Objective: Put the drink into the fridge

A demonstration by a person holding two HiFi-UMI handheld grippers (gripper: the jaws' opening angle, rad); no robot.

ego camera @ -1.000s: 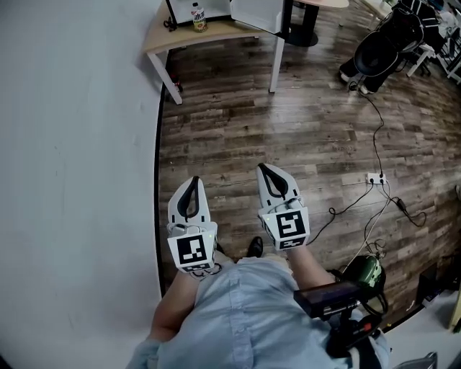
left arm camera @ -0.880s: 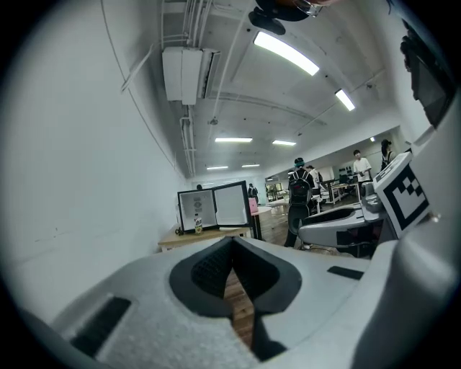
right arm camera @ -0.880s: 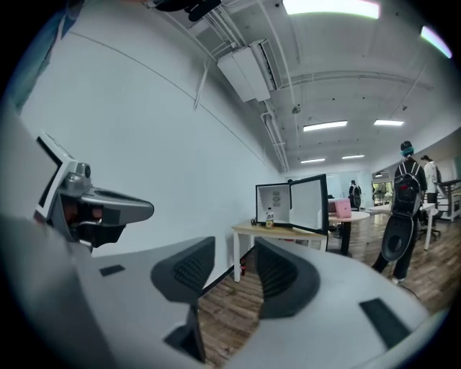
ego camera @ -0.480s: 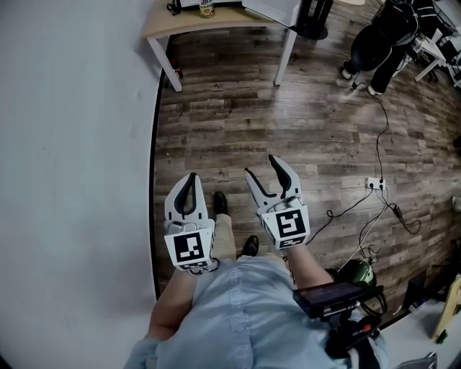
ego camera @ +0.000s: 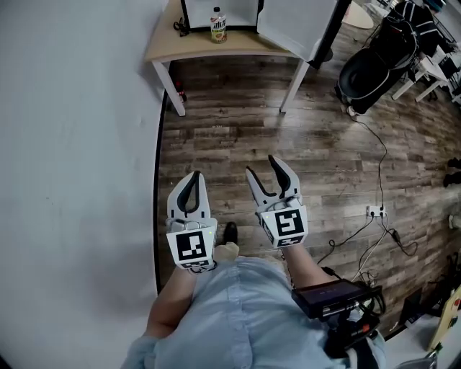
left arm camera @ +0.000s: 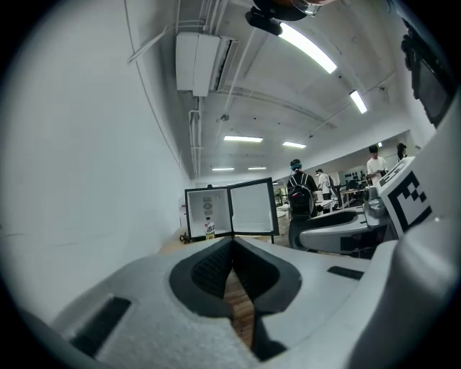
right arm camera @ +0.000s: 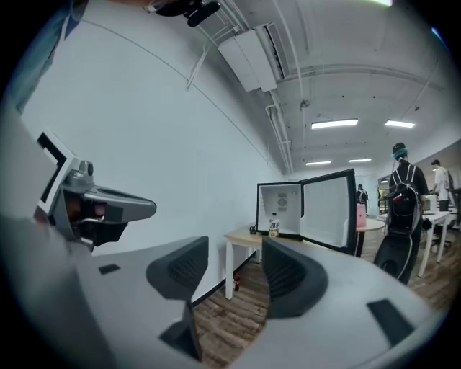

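Fridge (head view) partly beyond top edge

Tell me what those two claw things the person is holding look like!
Both are white plastic. The left gripper and the right gripper each have two curved jaws lined with dark ribbed pads, a bit like a bird's beak. Behind the jaws each one carries a white cube printed with black square markers. The person wears a light blue shirt.
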